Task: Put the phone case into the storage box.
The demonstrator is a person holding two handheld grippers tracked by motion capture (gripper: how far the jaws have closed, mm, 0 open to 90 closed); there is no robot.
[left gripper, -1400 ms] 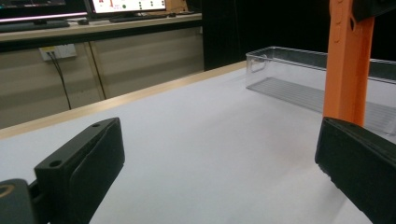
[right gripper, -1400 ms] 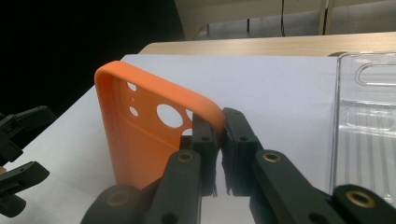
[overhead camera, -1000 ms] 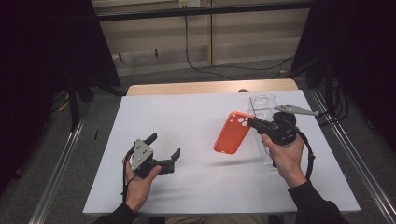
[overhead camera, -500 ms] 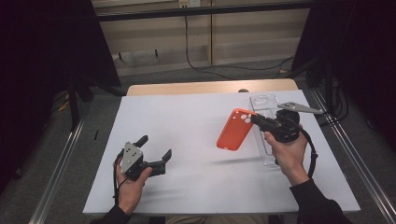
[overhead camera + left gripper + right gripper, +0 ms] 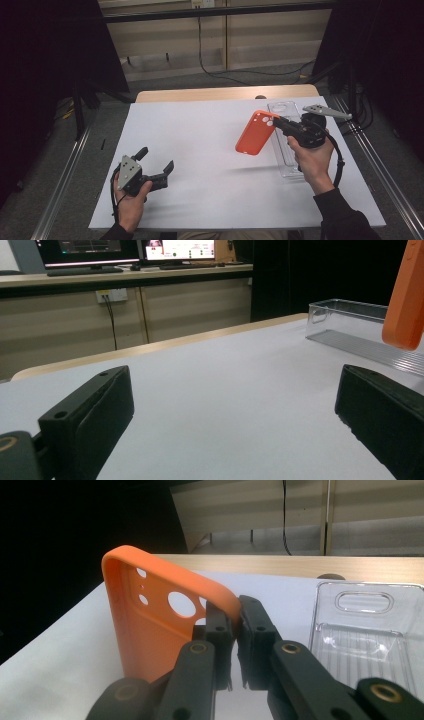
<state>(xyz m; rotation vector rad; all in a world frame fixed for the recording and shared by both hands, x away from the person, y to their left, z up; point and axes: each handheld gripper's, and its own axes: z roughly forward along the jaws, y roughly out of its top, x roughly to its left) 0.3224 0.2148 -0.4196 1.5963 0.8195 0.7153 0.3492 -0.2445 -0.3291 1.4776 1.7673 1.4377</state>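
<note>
An orange phone case (image 5: 256,132) hangs in the air over the right half of the white table, tilted, camera holes toward the far end. My right gripper (image 5: 278,123) is shut on its edge; the right gripper view shows the jaws pinching the orange phone case (image 5: 150,630) at its rim by the camera cutout. My left gripper (image 5: 156,162) sits low at the front left of the table, open, with nothing between its fingers (image 5: 90,415). In the left gripper view the orange case (image 5: 407,295) shows at the far right.
A clear plastic package (image 5: 287,145) lies flat on the table under and right of my right hand, also seen as the clear package (image 5: 365,645) and the clear package (image 5: 350,320). The white table sheet (image 5: 200,150) lies between the hands. A wooden table edge (image 5: 225,94) runs along the back.
My left gripper has slid left and toward the front edge of the table. The right gripper still holds the orange case in nearly the same place.
</note>
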